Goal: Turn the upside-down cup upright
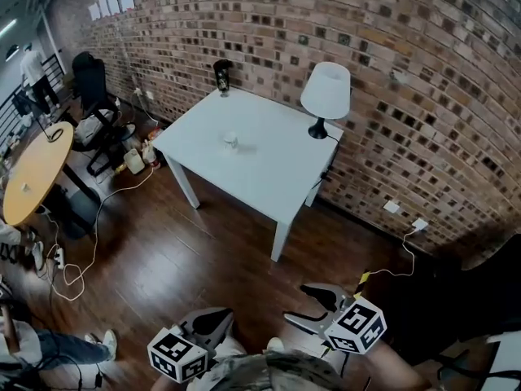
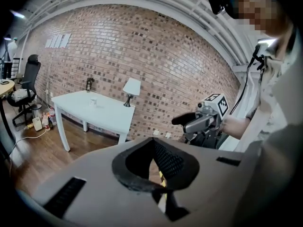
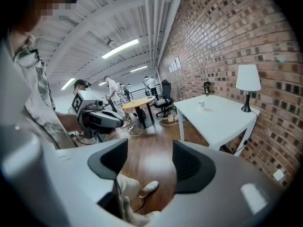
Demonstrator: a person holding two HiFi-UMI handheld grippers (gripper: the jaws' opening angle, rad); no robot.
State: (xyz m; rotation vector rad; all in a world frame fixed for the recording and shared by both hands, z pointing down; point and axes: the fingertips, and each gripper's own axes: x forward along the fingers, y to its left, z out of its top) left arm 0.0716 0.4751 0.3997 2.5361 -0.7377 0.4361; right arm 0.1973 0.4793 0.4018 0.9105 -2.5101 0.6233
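A small white cup (image 1: 230, 139) stands near the middle of the white table (image 1: 269, 182), too far off to tell which way up it is. It also shows as a tiny speck in the left gripper view (image 2: 93, 100) and the right gripper view (image 3: 201, 103). Both grippers are held low, well short of the table, over the wooden floor. My left gripper (image 1: 213, 322) (image 2: 152, 150) has its pads nearly together and holds nothing. The right gripper (image 1: 313, 306) (image 3: 149, 162) is open and empty.
A white-shaded lamp (image 1: 326, 96) stands at the table's right back corner, and a dark object (image 1: 222, 76) at its far corner. A round wooden table (image 1: 32, 169), an office chair (image 1: 94, 96) and floor cables (image 1: 89, 243) lie to the left. The brick wall (image 1: 391, 47) runs behind.
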